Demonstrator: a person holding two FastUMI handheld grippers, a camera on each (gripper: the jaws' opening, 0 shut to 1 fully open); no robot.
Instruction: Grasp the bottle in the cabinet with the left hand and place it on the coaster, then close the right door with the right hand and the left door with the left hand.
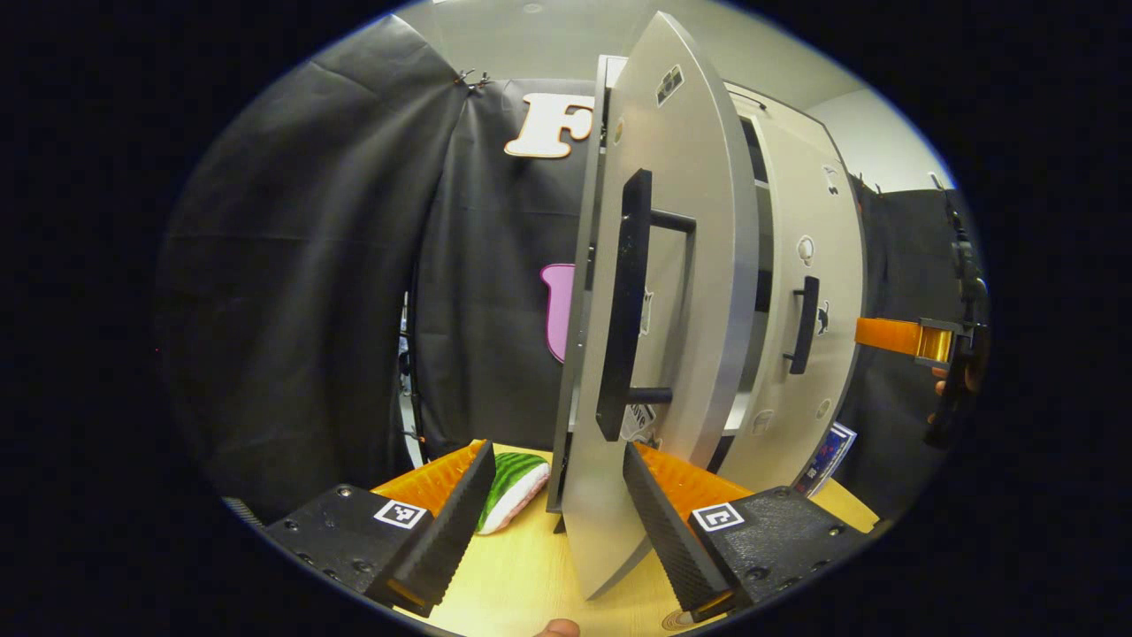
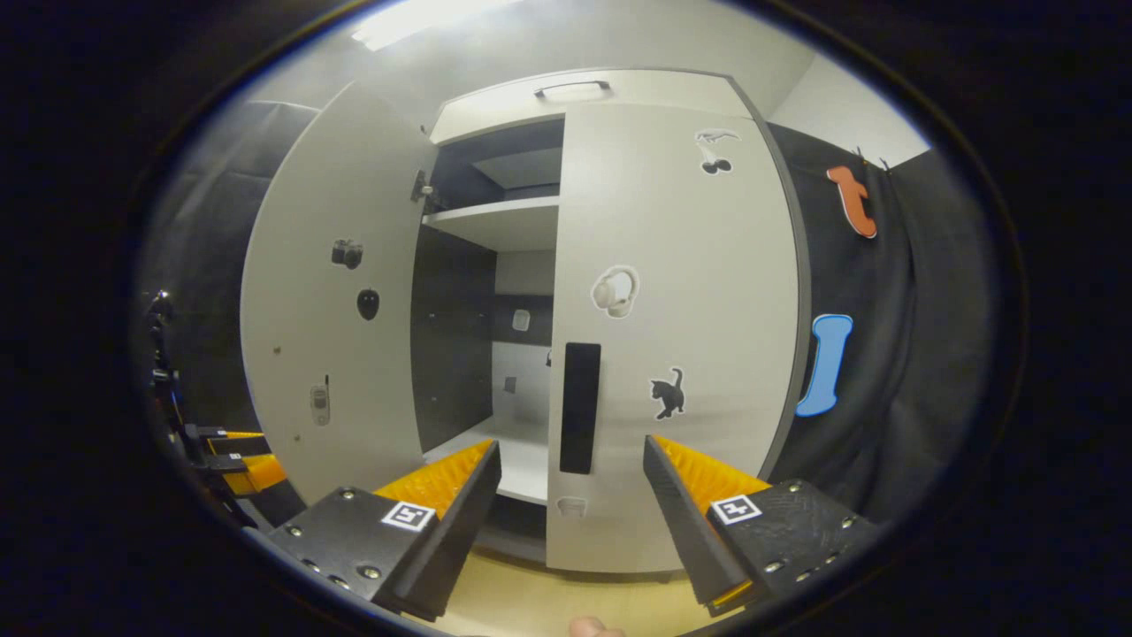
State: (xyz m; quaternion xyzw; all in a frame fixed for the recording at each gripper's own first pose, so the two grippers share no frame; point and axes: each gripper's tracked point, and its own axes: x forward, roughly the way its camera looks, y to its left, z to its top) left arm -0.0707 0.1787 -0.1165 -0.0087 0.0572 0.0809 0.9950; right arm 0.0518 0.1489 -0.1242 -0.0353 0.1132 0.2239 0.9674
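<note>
The cabinet's left door (image 1: pixel 681 292) stands open and I see it nearly edge-on, its long black handle (image 1: pixel 623 310) facing me. My left gripper (image 1: pixel 557 448) is open, and the door's lower edge sits between its fingers. I cannot tell whether either finger touches the door. The right door (image 2: pixel 681 336) looks shut or nearly so, with its black handle (image 2: pixel 579 407) just beyond my open right gripper (image 2: pixel 570 445), which holds nothing. The left door (image 2: pixel 336 310) swings out at the left. The right gripper (image 1: pixel 933 341) also appears at the far right.
Inside the cabinet are a white shelf (image 2: pixel 495 221) and a pale floor board (image 2: pixel 513 460). A watermelon-slice toy (image 1: pixel 513 487) lies on the wooden table (image 1: pixel 522 575) left of the door. A small printed card (image 1: pixel 827 456) leans by the cabinet's right foot.
</note>
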